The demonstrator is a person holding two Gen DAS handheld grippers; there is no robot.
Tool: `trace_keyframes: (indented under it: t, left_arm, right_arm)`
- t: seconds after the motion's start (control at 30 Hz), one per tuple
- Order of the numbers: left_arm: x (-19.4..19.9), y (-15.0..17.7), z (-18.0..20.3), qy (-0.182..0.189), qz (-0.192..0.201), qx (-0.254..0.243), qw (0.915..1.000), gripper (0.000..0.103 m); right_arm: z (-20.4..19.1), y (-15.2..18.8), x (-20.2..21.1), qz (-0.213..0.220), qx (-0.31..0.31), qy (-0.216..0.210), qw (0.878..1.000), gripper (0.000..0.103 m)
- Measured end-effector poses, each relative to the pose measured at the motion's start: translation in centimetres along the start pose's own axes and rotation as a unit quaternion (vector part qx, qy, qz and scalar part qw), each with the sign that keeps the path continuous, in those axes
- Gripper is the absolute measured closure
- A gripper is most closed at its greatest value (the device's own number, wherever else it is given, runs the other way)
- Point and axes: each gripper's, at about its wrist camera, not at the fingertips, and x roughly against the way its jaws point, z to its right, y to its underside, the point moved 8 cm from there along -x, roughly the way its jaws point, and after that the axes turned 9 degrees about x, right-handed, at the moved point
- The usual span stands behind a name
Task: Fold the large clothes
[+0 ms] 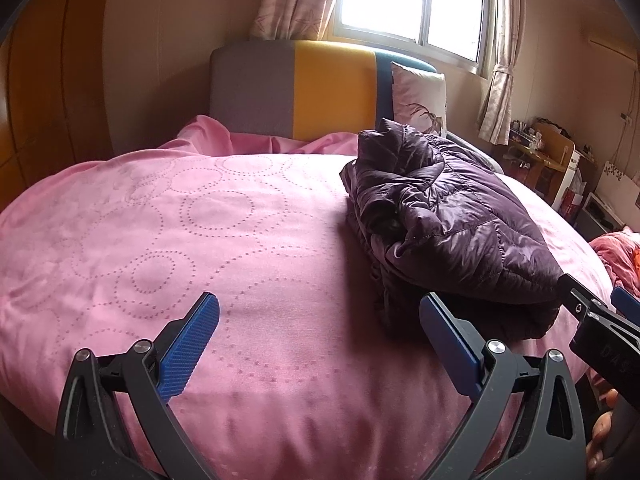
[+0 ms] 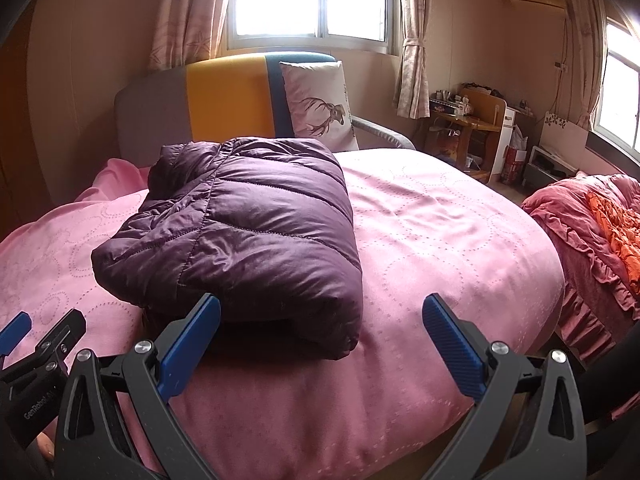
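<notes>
My left hand-held gripper (image 1: pixel 318 320), at the bottom of its frame, hangs with its 2 blue-padded fingers spread wide over the pink dotted-circle bedspread (image 1: pixel 160 240), gripping nothing. The folded dark purple quilted puffer jacket (image 2: pixel 240 232) lies on the bed, centre-left in the right view. My right hand-held gripper (image 2: pixel 320 322), lower centre, gapes wide and empty, its left finger just before the jacket's near edge.
</notes>
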Motion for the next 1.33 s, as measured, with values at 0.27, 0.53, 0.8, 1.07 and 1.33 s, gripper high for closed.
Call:
trace_keyframes:
  t: [0.27, 0.53, 0.8, 1.07, 1.33]
  left_arm:
    - [0.4, -0.3, 0.1, 0.004, 0.009, -0.003, 1.0, 0.004]
    - [0.3, -0.1, -0.2, 0.004, 0.006, -0.003, 1.0, 0.004]
    - [0.0, 0.2, -0.4, 0.004, 0.002, 0.0, 1.0, 0.004]
    - [-0.6, 0.7, -0.3, 0.007, -0.005, -0.009, 0.9999, 0.005]
    - [-1.0, 0.9, -0.6, 0.034, -0.023, 0.01, 0.9991, 0.004]
  right_arm:
    - [-0.2, -0.1, 0.1, 0.004, 0.003, -0.003, 1.0, 0.002]
    - [-0.4, 0.1, 0.0, 0.002, 0.003, -0.007, 1.0, 0.002]
    - [-0.5, 0.3, -0.1, -0.002, 0.003, -0.009, 1.0, 0.002]
    - [-0.5, 0.5, -0.4, -0.007, 0.003, -0.008, 1.0, 0.002]
    - [-0.5, 0.6, -0.7, -0.014, 0.004, -0.011, 1.0, 0.002]
